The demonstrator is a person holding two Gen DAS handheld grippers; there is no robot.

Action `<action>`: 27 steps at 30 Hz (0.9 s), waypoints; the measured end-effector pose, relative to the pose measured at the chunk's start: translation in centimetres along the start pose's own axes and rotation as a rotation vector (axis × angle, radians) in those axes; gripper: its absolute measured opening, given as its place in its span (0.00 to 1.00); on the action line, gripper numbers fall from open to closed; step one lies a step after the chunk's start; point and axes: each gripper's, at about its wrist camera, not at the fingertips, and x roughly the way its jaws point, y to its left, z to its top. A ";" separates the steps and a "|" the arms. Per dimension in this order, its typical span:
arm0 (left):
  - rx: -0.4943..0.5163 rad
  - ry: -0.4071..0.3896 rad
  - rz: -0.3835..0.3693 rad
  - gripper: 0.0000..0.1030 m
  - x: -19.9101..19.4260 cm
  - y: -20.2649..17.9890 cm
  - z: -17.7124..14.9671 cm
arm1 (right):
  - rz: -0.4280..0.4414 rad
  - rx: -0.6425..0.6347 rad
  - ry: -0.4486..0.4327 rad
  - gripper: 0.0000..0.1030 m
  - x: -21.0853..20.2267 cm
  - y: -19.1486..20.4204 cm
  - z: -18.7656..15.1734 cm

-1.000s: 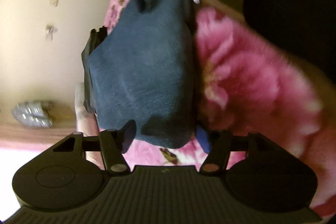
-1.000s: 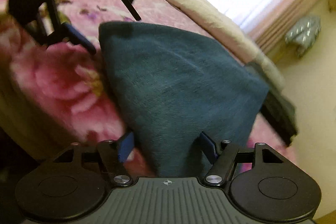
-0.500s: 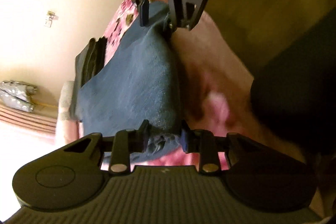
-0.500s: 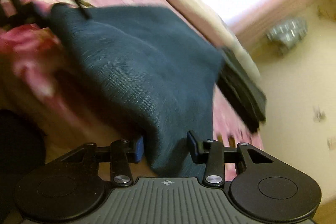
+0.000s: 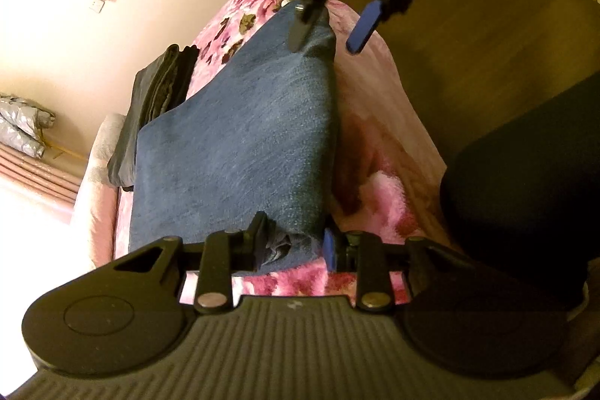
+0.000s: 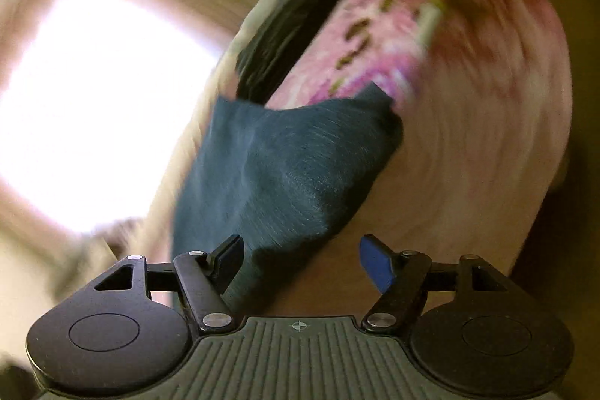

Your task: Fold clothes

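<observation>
Jeans (image 5: 240,152) sit clamped in left tongs (image 5: 294,242); right tongs (image 6: 300,259) gape apart, apparently holding nothing; no legible writing.

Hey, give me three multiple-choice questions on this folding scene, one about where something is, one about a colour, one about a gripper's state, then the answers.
1. Where does the stack of dark folded clothes lie?
A. On the floor
B. On the floral bedspread, beyond the blue garment
C. In a basket

2. What colour is the garment being folded?
A. Blue
B. White
C. Yellow

3. How do the right gripper jaws stand?
A. Clamped on the garment
B. Open
C. Out of sight

Answers: 1 B, the stack sits at the garment's far edge on the pink bedspread. 2 A, it reads as denim blue in both views. 3 B, a wide gap shows between its fingers, while the left gripper grips a corner.
</observation>
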 end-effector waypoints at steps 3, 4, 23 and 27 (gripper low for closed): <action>-0.004 0.002 -0.001 0.25 0.1 0.1 0.3 | 0.069 0.126 -0.048 0.69 0.7 -0.6 1.0; -0.007 0.002 -0.001 0.25 0.1 0.2 0.4 | 0.061 0.134 -0.060 0.67 1.0 -0.5 1.3; -0.137 -0.133 -0.009 0.32 -0.5 1.3 3.5 | -0.220 -0.215 -0.003 0.15 6.7 1.2 16.6; -0.173 -0.031 0.021 0.32 1.1 3.3 0.0 | -0.279 -0.336 -0.049 0.43 3.9 3.0 13.7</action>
